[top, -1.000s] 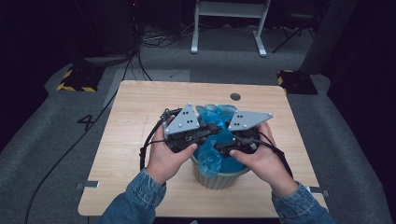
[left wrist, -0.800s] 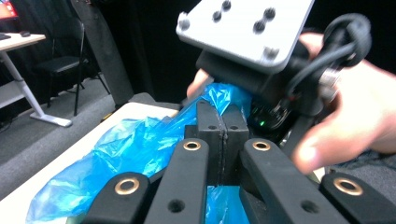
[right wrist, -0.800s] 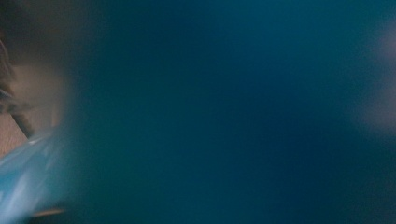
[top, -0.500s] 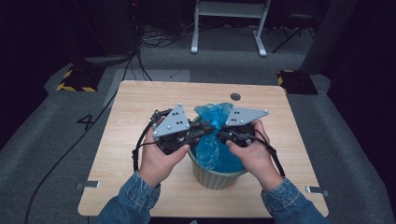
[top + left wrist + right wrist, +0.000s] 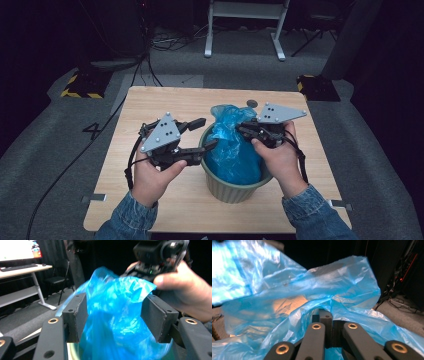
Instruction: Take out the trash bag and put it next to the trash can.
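Wooden table [image 5: 150, 100]; right tongs [image 5: 329, 322] pinch blue bag [image 5: 287, 290].

My right gripper [image 5: 329, 322] has its jaws pressed together on a fold of blue plastic bag [image 5: 294, 292]; the crinkled film billows from nine to three o'clock; dark cables [image 5: 387, 301] lie at three o'clock.

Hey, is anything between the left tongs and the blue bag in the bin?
Nothing visible. The left tongs stand open with the blue bag straight ahead between the jaws, rising out of the green bin. The right tongs are shut on the bag's far side, out of that path.
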Motion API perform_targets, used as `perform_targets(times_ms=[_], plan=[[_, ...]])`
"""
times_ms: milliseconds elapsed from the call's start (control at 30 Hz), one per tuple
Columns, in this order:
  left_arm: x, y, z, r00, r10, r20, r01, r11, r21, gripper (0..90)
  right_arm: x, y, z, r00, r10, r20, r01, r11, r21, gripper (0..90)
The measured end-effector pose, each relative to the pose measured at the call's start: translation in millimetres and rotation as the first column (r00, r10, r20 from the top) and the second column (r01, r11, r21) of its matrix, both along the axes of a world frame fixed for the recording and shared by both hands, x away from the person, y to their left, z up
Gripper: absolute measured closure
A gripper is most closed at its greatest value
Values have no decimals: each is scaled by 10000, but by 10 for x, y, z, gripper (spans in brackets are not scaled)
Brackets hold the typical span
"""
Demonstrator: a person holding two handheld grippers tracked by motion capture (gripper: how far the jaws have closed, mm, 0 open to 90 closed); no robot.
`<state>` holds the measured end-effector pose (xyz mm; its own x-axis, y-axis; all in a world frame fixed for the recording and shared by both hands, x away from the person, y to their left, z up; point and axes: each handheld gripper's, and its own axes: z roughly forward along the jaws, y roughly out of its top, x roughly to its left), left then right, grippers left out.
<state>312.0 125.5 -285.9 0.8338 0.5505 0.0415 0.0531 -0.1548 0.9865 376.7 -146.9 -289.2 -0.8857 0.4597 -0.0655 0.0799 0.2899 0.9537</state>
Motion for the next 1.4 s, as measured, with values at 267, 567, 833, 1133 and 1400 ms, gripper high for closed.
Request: perform_targets(times_ms=[267,567,833,1133,1400], plan=[[-63,166,-116,9997,231,-119,-231,9997,17,343,10,-76,131,9993,-148,353,135,9993,360,900],[-118,276,-249,9996,76,-254,-75,10000,34,397,-21,-145,328,9951,-390,905,317,9962,812,900],[-116,336,-456,9978,314,-579,-303,9993,198,375,-17,-205,460,9922,-575,1102,451,9927,1116,900],[-164,574,-747,9919,948,-841,-893,9937,675,362,-67,-390,835,9830,-925,1589,683,9861,1514,900],[-176,801,-1030,9788,1674,-1179,-1541,9814,1141,358,-87,-530,1037,9770,-1313,1680,994,9774,1864,900]])
